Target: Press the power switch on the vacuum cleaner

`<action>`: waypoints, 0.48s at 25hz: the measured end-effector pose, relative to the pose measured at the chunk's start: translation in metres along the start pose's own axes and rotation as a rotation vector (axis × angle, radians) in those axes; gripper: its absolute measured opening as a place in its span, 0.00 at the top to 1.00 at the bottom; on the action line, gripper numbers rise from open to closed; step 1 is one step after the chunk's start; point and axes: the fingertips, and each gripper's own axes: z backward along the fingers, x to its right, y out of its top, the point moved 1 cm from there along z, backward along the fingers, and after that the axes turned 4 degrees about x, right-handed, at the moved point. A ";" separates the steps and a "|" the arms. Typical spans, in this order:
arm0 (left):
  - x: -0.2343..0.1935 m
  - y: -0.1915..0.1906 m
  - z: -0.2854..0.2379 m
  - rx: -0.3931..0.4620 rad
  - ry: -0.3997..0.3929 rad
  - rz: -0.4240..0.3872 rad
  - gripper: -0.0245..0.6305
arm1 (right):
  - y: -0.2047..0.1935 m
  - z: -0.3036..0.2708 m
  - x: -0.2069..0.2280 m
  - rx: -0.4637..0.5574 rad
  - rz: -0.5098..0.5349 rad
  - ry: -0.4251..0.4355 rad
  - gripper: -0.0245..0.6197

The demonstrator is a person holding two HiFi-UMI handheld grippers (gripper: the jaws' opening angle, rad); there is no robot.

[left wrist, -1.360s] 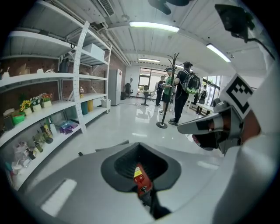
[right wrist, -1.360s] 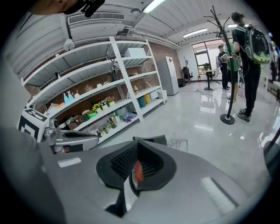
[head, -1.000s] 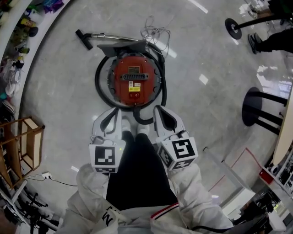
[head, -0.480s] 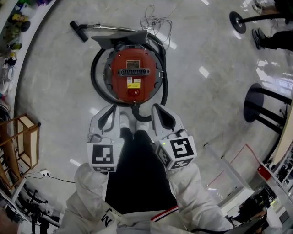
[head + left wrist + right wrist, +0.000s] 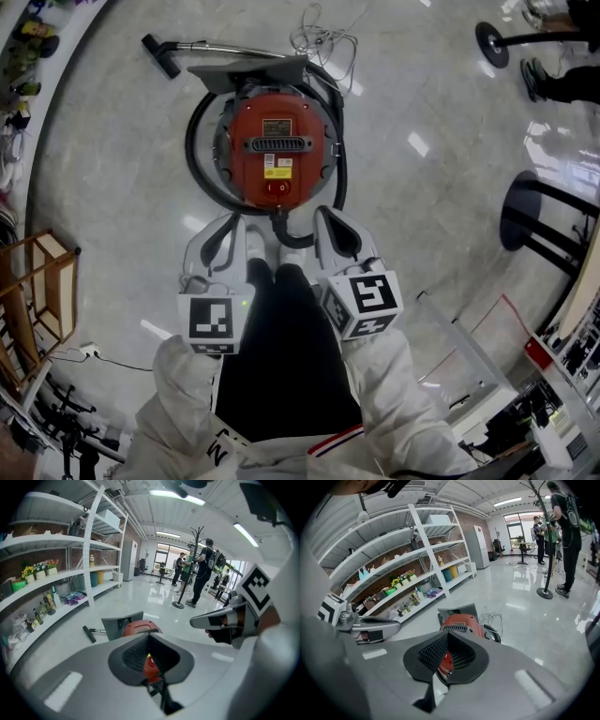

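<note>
Jacket sleeves (image 5: 178,375) were white and padded, lower frame. Black trousers (image 5: 281,356) ran between them. The hem (image 5: 337,433), low centre, carried a red-and-black stripe. Left gripper (image 5: 232,225) and right gripper (image 5: 330,216) had pale grey shells with dark slots. Each bore a black-and-white marker cube (image 5: 214,321).

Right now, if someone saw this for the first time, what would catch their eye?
The red vacuum cleaner stands out first, on the pale glossy floor at top centre of the head view, with its black hose looped around it. Just below it, the left gripper and right gripper sit side by side, jaws together and empty, pointing at it.
</note>
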 end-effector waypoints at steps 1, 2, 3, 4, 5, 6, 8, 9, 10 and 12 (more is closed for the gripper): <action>0.000 -0.001 0.000 0.000 0.001 0.004 0.96 | -0.001 -0.002 0.001 -0.003 0.002 -0.002 0.96; 0.000 -0.002 0.000 -0.002 0.000 0.004 0.96 | -0.003 -0.004 0.001 -0.007 0.006 -0.002 0.96; 0.000 -0.003 0.001 -0.005 -0.002 0.003 0.96 | -0.005 -0.007 0.001 -0.013 0.009 0.000 0.96; 0.000 -0.004 0.001 -0.008 -0.003 0.002 0.96 | -0.007 -0.010 0.001 -0.019 0.011 0.001 0.96; 0.000 -0.005 0.001 -0.009 -0.004 0.002 0.96 | -0.011 -0.013 0.001 -0.027 0.013 0.002 0.96; 0.000 -0.005 0.001 -0.009 -0.004 0.004 0.96 | -0.015 -0.016 0.001 -0.036 0.016 0.003 0.96; 0.000 -0.005 0.001 -0.008 -0.003 0.008 0.96 | -0.022 -0.024 0.000 -0.057 0.028 0.010 0.96; 0.000 -0.004 0.001 -0.007 -0.003 0.008 0.96 | -0.026 -0.028 0.000 -0.068 0.036 0.012 0.96; -0.001 -0.004 0.001 -0.007 -0.003 0.008 0.96 | -0.029 -0.032 0.000 -0.079 0.043 0.012 0.96; -0.001 -0.004 0.002 -0.007 -0.002 0.008 0.96 | -0.035 -0.039 0.002 -0.098 0.052 0.010 0.96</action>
